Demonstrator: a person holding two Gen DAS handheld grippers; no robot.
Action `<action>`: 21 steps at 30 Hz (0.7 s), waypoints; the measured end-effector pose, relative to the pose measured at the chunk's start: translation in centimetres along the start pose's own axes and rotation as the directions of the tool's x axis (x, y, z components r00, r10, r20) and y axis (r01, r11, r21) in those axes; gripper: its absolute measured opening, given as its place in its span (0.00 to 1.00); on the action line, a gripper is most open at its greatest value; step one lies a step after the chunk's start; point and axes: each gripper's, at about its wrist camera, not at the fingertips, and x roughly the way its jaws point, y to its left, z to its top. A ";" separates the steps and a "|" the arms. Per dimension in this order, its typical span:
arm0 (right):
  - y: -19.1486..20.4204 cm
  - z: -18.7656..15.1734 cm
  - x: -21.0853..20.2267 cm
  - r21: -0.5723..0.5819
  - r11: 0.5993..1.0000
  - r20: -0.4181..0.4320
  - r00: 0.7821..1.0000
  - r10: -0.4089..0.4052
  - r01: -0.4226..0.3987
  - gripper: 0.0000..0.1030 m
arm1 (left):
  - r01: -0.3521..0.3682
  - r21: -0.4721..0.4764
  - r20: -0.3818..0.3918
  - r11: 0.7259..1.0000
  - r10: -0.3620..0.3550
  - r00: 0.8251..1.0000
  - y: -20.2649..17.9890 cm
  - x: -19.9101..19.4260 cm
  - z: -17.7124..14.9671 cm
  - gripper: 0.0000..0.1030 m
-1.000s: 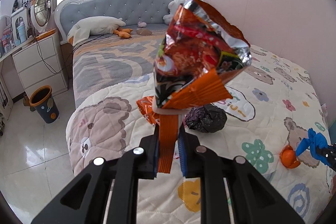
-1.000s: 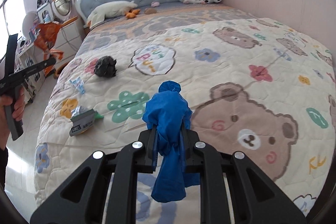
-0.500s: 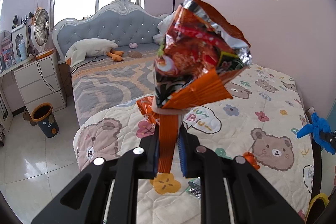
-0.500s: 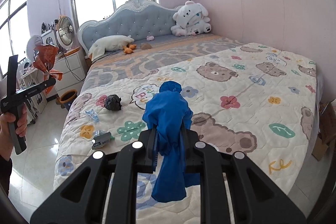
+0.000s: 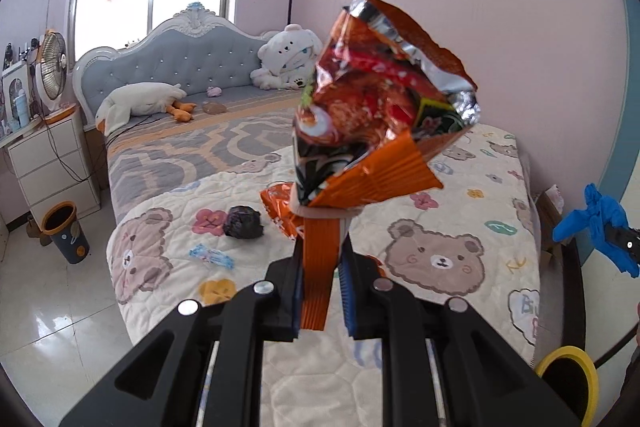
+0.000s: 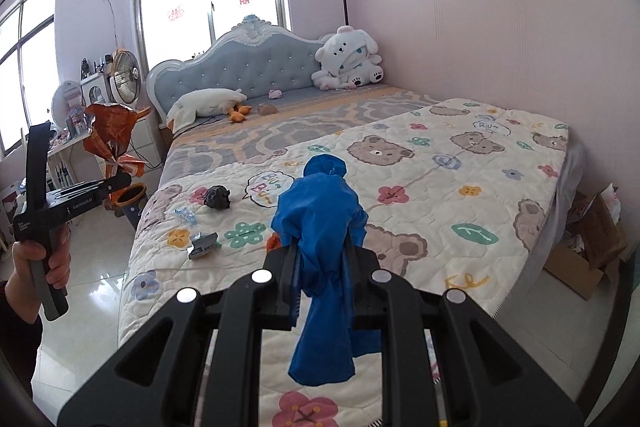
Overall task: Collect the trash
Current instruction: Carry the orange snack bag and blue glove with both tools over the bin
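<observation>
My left gripper [image 5: 322, 259] is shut on the crimped end of an orange foil snack bag [image 5: 380, 115], held upright in the air above the bed's foot. My right gripper [image 6: 322, 247] is shut on a crumpled blue glove [image 6: 320, 227] that hangs below the jaws. Each gripper shows in the other's view: the left gripper [image 6: 120, 179] with the snack bag [image 6: 110, 131], and the blue glove [image 5: 592, 223] at the right edge. Trash lies on the quilt: a black crumpled ball [image 5: 243, 223], a light blue wrapper [image 5: 210, 255], a grey packet [image 6: 203, 245] and a small orange piece [image 6: 274, 242].
The bed [image 6: 460, 187] fills the middle, with plush toys at the headboard. An orange-rimmed bin [image 5: 64, 231] stands on the tiled floor beside the white nightstand [image 5: 52, 163]. A yellow-rimmed bin [image 5: 568, 375] sits at lower right. Cardboard boxes [image 6: 588, 251] lie by the bed's right side.
Both grippers have pulled back and up from the bed, each keeping its item. The quilt looks smaller and farther, and more of the wall and floor shows.
</observation>
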 end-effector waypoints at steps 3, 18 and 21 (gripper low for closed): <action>-1.0 -1.5 -2.8 0.000 1.000 0.000 1.000 -0.020 0.020 0.15 | 0.063 0.003 -0.005 0.998 -0.063 0.998 -3.1 -1.4 -1.6 0.14; -5.9 -12.6 -12.8 0.091 0.990 -0.112 0.989 -0.099 0.110 0.15 | 0.338 0.030 -0.137 0.941 -0.331 0.934 -16.0 -3.1 -10.9 0.14; -6.8 -14.6 -14.3 0.101 0.987 -0.128 0.985 -0.115 0.128 0.15 | 0.382 0.032 -0.171 0.924 -0.372 0.912 -18.3 -3.3 -12.2 0.14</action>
